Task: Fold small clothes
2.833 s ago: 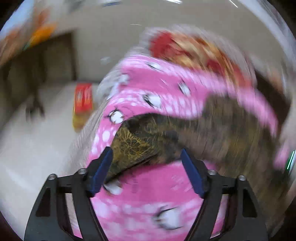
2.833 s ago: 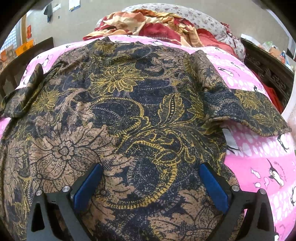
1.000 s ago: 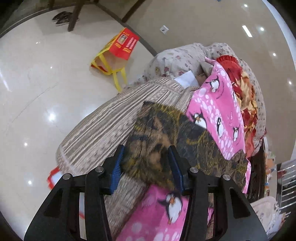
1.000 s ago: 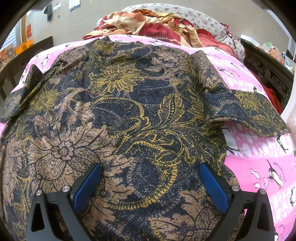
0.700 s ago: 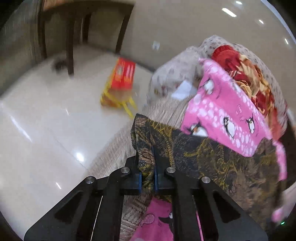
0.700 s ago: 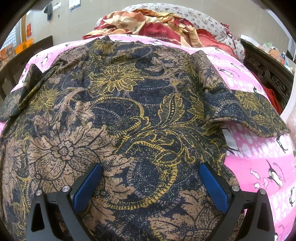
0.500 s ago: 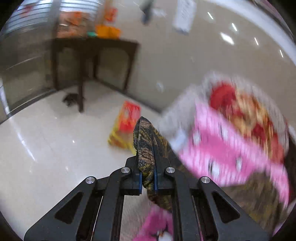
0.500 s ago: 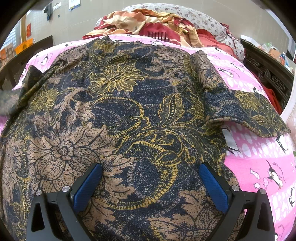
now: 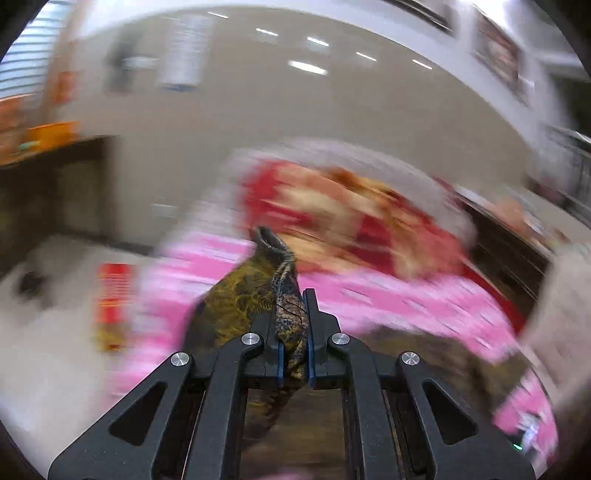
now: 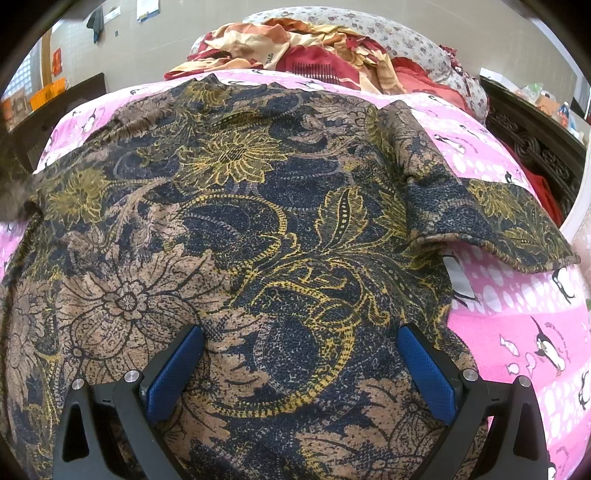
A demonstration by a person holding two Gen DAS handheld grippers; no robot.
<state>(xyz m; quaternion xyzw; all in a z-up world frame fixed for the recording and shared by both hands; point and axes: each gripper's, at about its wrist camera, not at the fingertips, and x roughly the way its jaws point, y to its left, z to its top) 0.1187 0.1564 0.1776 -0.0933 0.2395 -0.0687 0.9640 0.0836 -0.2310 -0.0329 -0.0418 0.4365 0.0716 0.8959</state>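
A dark batik shirt with gold and brown flowers lies spread on a pink penguin blanket. My right gripper is open, its blue pads resting over the shirt's lower part. The right sleeve lies out flat. My left gripper is shut on the shirt's left sleeve and holds it lifted above the blanket. The left wrist view is heavily blurred by motion.
A pile of red and cream bedding and a flowered pillow lie at the bed's head. A dark carved wooden frame runs along the right. A dark table stands at the left by the wall.
My left gripper closed on the left sleeve at the bed's edge, lifted it and swung it inward over the bed. The right gripper has stayed still and open on the shirt.
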